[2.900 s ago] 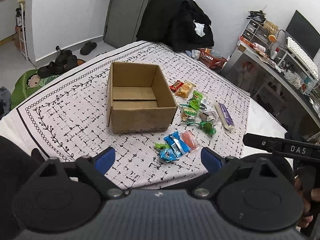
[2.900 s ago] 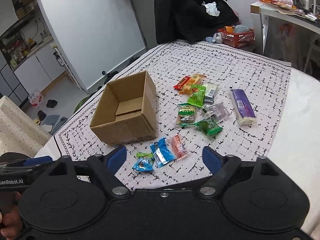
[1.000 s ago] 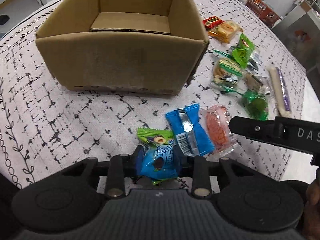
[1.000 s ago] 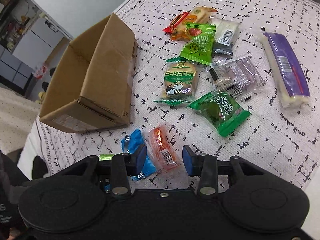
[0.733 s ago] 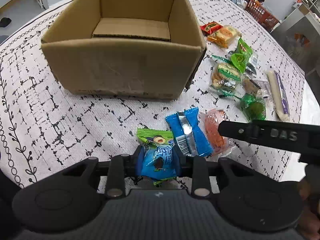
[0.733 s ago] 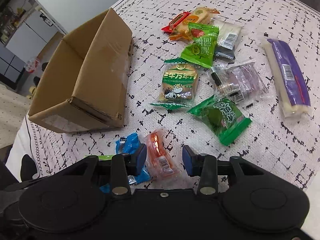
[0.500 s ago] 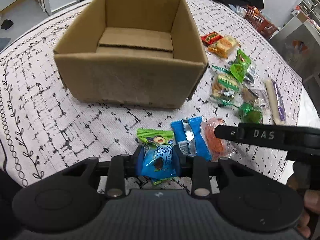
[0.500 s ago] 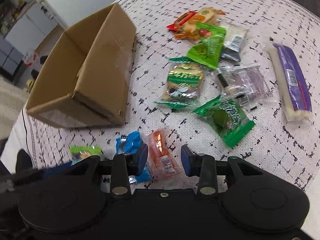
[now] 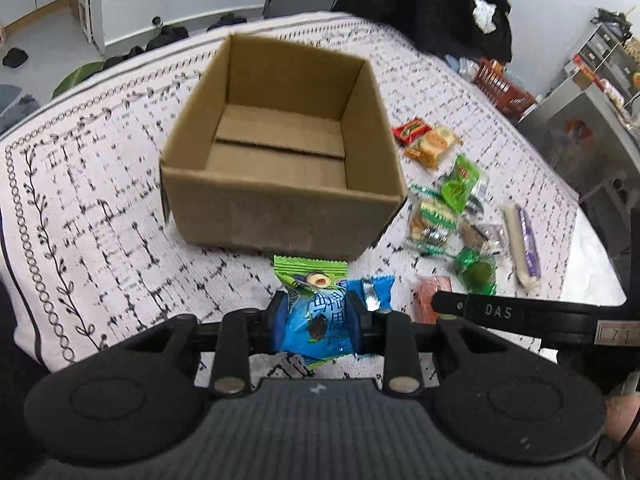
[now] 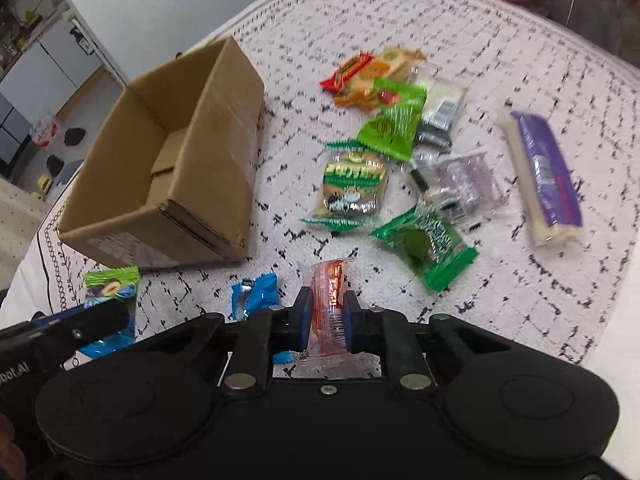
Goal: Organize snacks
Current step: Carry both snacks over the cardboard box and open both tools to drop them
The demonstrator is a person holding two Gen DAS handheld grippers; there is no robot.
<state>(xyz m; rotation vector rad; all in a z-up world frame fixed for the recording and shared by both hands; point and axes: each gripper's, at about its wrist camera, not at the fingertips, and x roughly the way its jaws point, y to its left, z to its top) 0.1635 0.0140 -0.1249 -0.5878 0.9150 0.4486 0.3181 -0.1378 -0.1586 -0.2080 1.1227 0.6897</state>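
Both hands have risen a little since the earlier frames, and the right gripper (image 10: 325,318) has just been closing, its jaws now pinched tight on the orange packet (image 10: 327,300). The left gripper (image 9: 316,320) is clamped, jaws narrow, on the blue-and-green packet (image 9: 314,312). Between the two tools a blue wrapper (image 10: 254,294) lies on the patterned cloth (image 9: 100,208). Just ahead of the left tongs stands the open cardboard box (image 9: 280,184), seemingly empty. I'd carry each packet clear over the near wall before letting go, one hand at a time so they don't collide. Beyond the right tongs, more snacks (image 10: 404,168) lie scattered.
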